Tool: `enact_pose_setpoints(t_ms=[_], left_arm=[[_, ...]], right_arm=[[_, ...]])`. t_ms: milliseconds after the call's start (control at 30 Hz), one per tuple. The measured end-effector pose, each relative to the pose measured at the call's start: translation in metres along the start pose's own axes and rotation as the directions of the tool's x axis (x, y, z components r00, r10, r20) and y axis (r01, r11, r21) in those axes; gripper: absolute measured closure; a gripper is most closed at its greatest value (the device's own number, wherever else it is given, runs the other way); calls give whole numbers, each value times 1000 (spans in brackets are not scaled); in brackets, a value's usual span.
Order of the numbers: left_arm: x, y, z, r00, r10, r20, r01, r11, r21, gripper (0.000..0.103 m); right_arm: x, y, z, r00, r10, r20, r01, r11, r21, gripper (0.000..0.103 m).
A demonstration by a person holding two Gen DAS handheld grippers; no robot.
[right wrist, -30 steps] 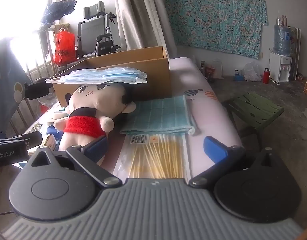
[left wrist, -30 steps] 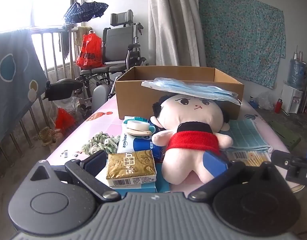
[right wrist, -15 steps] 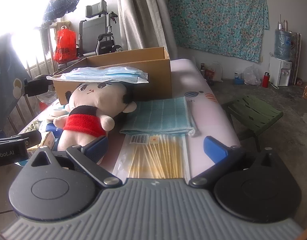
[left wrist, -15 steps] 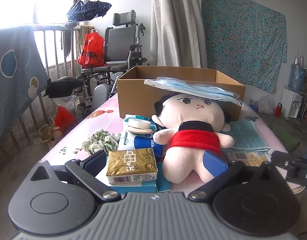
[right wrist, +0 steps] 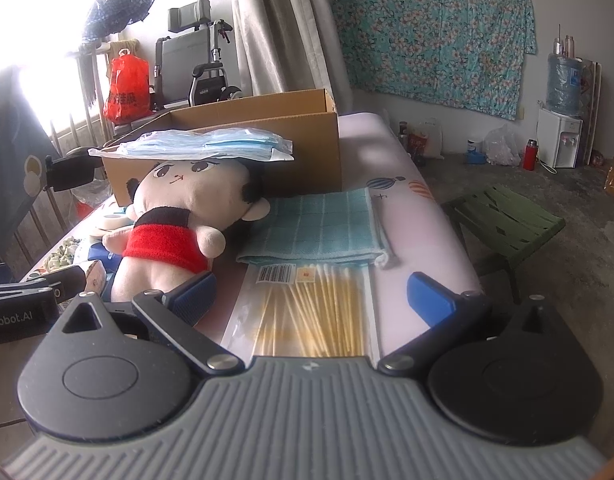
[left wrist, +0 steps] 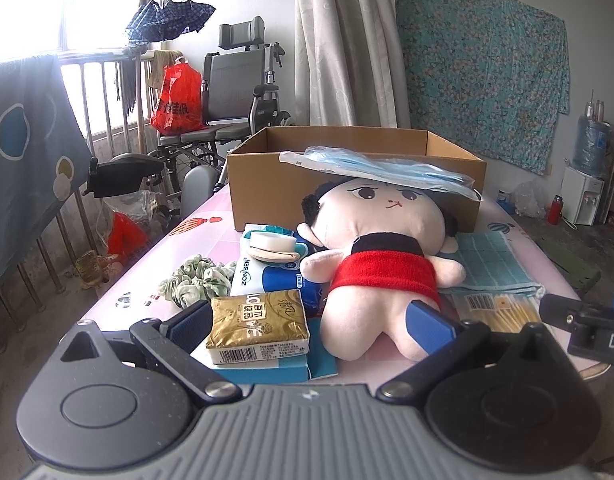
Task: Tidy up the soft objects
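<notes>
**Pink tabletop, cluttered; both claws hang open at its near edge**

Pink and printed with little balloons, the table (right wrist: pixel 423 216) carries everything: an open cardboard box (left wrist: pixel 347 184) at the far end, and a plush doll (left wrist: pixel 375 252) on its back in front of it, head toward the box, legs toward the claws. A clear pack of blue face masks (left wrist: pixel 383 168) rests across the doll's forehead and against the box.

The doll's long axis runs almost straight away from the left gripper (left wrist: pixel 311 320), whose fingers stand wide apart and empty; one blue pad sits just in front of the doll's near leg, with a gold tissue pack (left wrist: pixel 259 324) between the fingers. The left looks the nearer claw for the doll.

The right gripper (right wrist: pixel 311 292) is also spread and holding nothing. It faces a bag of cotton swabs (right wrist: pixel 315 312), with a folded teal towel (right wrist: pixel 323 228) beyond; the doll lies off to its left.

Behind: a wheelchair (left wrist: pixel 239 92), pale curtains, a floral cloth on the wall.
</notes>
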State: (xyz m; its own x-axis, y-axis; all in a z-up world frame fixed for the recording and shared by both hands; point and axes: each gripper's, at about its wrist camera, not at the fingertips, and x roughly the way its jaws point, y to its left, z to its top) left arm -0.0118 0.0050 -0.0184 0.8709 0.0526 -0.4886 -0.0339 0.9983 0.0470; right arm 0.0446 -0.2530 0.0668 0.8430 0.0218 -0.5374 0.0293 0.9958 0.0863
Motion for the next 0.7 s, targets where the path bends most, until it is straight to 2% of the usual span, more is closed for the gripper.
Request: enact_pose_setpoints(t_ms=[700], left_arm=[[1,-2,-1,1000,-4,-7,4,1000,7,0]], right_arm=[[3,0,-1,1000,2,-7,-2,1000,-3,1]])
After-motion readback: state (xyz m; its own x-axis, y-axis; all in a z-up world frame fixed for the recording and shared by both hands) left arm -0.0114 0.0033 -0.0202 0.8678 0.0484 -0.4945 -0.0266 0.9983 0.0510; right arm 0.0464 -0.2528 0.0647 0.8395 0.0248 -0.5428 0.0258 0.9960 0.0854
